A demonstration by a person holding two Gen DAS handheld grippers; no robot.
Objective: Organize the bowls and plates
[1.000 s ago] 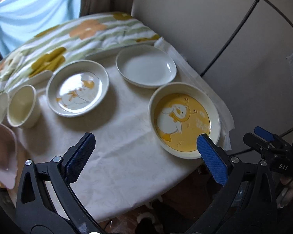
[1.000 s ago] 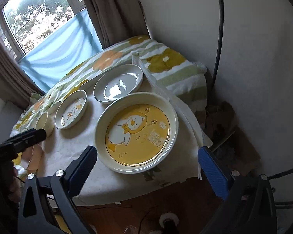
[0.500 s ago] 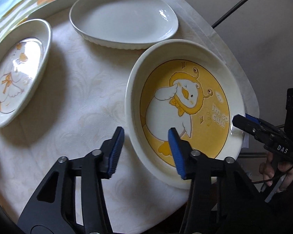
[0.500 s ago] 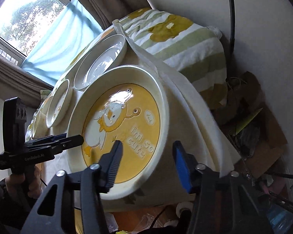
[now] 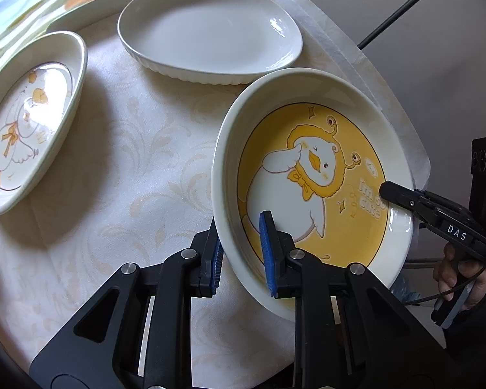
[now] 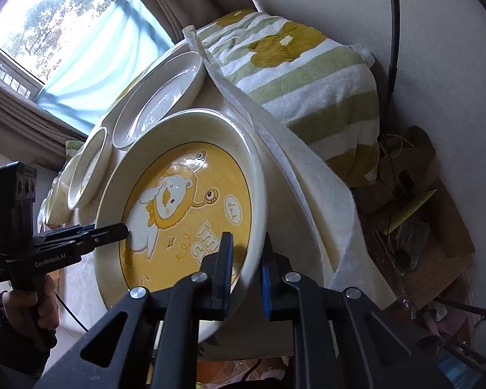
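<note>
A large white dish with a yellow duck picture [image 5: 311,175] lies at the table's near right edge. My left gripper [image 5: 241,253] is shut on its near-left rim, one finger inside and one outside. My right gripper [image 6: 246,269] is shut on the opposite rim of the same dish [image 6: 184,207]. A plain white oval plate [image 5: 210,29] lies behind it. A smaller white duck dish [image 5: 26,120] lies to the left. The right gripper also shows in the left wrist view [image 5: 405,199], and the left gripper shows in the right wrist view [image 6: 113,230].
The round table has a cream patterned cloth [image 5: 139,168]. A green and yellow striped blanket [image 6: 307,64] lies behind the table. A wall and a black cable [image 6: 393,16] are to the right. Cardboard and clutter [image 6: 414,227] lie on the floor at the right.
Both grippers have closed from partly open onto opposite rims of the yellow duck dish. Both have moved in closer to it.
</note>
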